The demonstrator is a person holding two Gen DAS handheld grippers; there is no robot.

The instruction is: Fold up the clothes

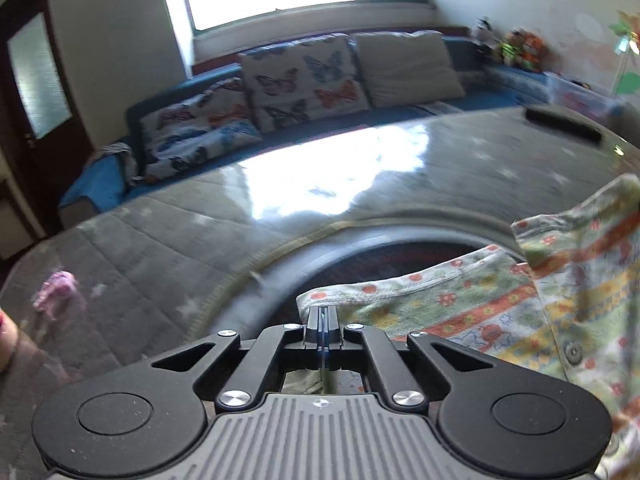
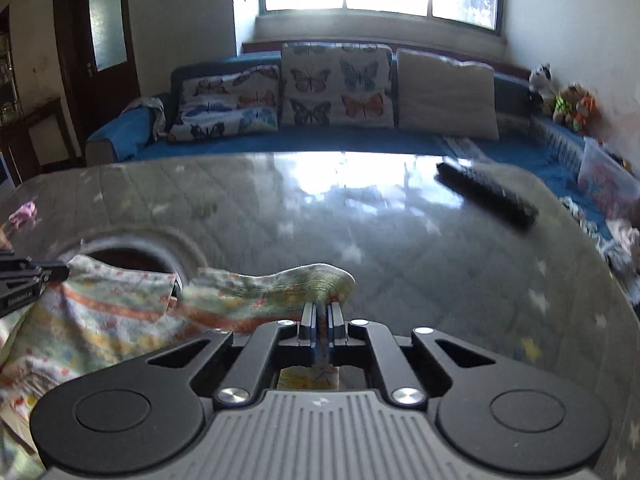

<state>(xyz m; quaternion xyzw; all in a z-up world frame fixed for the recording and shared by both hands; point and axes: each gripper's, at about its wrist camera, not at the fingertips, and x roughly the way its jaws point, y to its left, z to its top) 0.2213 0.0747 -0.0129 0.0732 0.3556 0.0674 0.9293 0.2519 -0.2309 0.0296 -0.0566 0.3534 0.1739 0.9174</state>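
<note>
Both grippers are clenched on one floral button-up garment (image 1: 480, 312): left gripper (image 1: 322, 320) on one edge, right gripper (image 2: 320, 314) on another, cloth lifted off the glossy worktop (image 2: 360, 220). No finished fold shows yet. Nearby lies a remote control (image 2: 486, 194), well clear; a pink object (image 1: 54, 290) sits far left.

Left tool (image 1: 322, 317) fingers pinched together on cloth; right tool (image 2: 320, 314) likewise, both level.
</note>
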